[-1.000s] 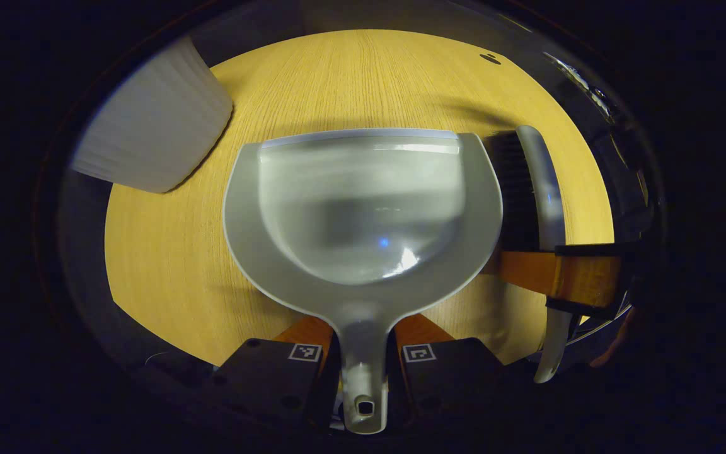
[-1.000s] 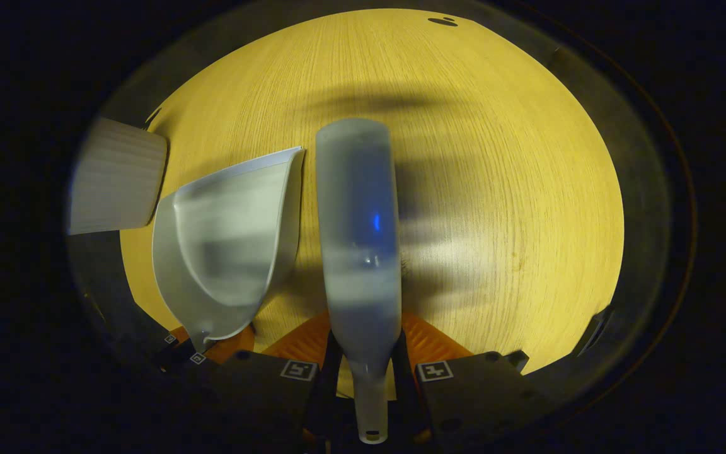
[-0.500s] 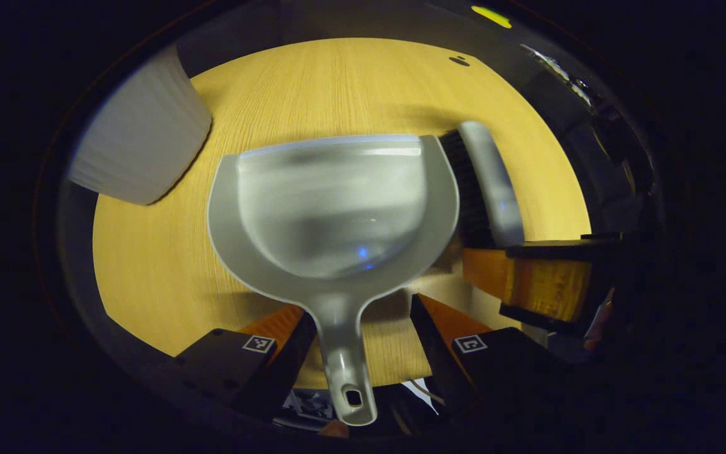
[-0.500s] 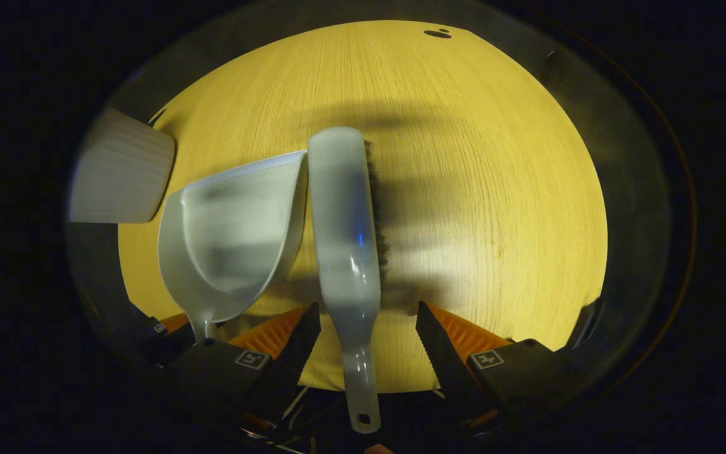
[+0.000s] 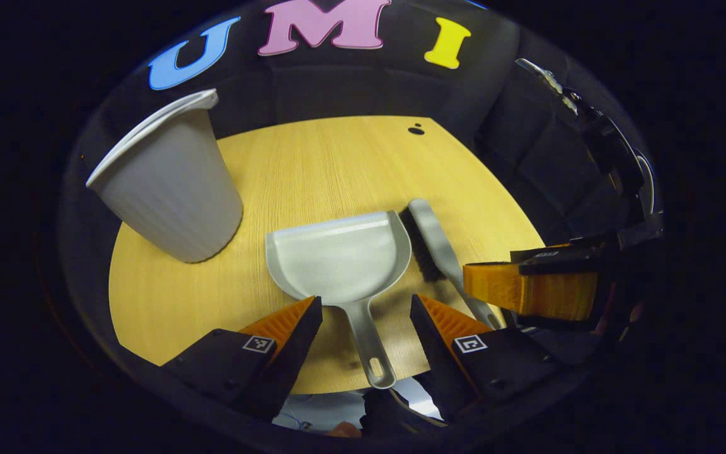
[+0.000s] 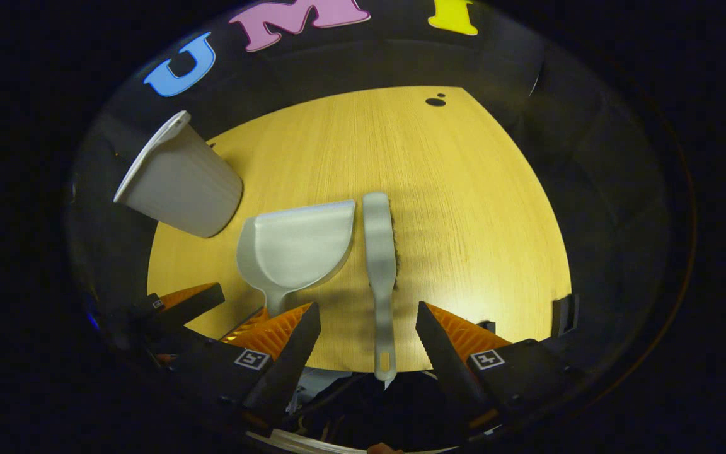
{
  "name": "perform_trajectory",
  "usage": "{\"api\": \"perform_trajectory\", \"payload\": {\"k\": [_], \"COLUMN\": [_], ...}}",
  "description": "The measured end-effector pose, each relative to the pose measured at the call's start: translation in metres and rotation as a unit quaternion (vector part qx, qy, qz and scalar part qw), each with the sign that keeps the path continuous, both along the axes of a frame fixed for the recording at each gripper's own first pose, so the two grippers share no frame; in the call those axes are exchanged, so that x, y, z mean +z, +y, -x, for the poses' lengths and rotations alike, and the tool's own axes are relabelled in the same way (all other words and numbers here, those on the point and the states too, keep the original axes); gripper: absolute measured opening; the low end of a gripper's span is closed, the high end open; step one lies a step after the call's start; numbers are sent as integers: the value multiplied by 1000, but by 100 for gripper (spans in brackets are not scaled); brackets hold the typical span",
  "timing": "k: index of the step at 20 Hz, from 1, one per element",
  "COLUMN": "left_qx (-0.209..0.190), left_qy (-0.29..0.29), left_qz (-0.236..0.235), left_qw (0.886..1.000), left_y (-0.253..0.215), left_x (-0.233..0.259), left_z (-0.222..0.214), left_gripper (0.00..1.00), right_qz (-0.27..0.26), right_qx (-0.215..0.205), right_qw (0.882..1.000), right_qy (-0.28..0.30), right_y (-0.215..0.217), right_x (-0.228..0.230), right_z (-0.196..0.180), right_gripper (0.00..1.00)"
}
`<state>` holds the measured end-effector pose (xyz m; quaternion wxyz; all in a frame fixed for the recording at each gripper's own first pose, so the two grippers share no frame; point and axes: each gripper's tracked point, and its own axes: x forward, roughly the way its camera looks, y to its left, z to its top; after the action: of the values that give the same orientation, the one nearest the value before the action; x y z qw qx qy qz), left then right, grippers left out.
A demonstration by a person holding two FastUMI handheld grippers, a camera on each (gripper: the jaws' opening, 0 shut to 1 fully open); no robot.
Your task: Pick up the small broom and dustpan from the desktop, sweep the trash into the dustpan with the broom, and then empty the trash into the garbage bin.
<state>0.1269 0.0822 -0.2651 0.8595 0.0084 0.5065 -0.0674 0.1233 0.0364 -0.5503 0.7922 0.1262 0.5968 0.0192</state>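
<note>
Your left gripper (image 5: 363, 315) and right gripper (image 6: 363, 318) both hang with jaws apart, dustpan (image 5: 339, 261) and broom (image 6: 380, 252) lying side by side on the tabletop (image 6: 464, 208), each handle pointing back between them.

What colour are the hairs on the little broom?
The broom has black bristles, showing best in the left gripper view.

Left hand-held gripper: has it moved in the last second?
Yes. The left hand-held gripper opened and backed away from the dustpan, which lies on the desktop.
</note>
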Motion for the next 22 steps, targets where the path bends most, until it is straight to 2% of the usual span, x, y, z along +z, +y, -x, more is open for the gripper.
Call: {"api": "perform_trajectory", "payload": {"k": [3, 5, 6, 7, 8, 11, 13, 14, 16, 17, 18, 20, 21, 22], "left_qx": [0, 12, 22, 33, 44, 90, 133, 148, 156, 154, 150, 145, 141, 132], "left_qy": [-77, -134, -159, -186, -212, -324, -399, -425, -453, -462, -471, -484, -495, -503], "left_qz": [-1, -7, -10, -12, -13, -27, -59, -69, -75, -79, -91, -112, -107, -94], "left_qw": [997, 991, 987, 982, 976, 941, 905, 890, 874, 870, 864, 856, 851, 849], "left_y": [6, 11, 13, 12, 12, 16, 14, 8, -15, -17, -24, -47, -62, -72], "left_x": [48, 85, 105, 118, 139, 215, 237, 245, 253, 256, 253, 255, 259, 262], "left_z": [6, 5, 6, 6, 11, 53, 86, 104, 140, 160, 176, 184, 178, 182], "left_gripper": [86, 86, 85, 86, 85, 85, 85, 84, 82, 84, 82, 82, 84, 82], "right_qz": [7, 7, 5, 8, 14, 12, 14, 19, 22, 15, 6, -19, -26, -25], "right_qx": [-6, -5, -1, 6, 13, 25, 39, 45, 50, 45, 37, 16, 5, -1], "right_qw": [997, 991, 984, 976, 965, 921, 888, 877, 857, 849, 843, 835, 830, 827], "right_qy": [-73, -137, -176, -219, -260, -389, -458, -478, -513, -526, -537, -550, -557, -561], "right_y": [-3, -4, -5, -8, -13, -20, -27, -31, -40, -43, -44, -51, -56, -62], "right_x": [45, 84, 106, 128, 151, 232, 284, 299, 324, 330, 328, 345, 355, 362], "right_z": [2, -6, -13, -22, -30, -53, -52, -47, -36, -27, -20, -10, -4, 5], "right_gripper": [99, 99, 92, 99, 99, 98, 98, 98, 98, 98, 98, 97, 97, 97]}}
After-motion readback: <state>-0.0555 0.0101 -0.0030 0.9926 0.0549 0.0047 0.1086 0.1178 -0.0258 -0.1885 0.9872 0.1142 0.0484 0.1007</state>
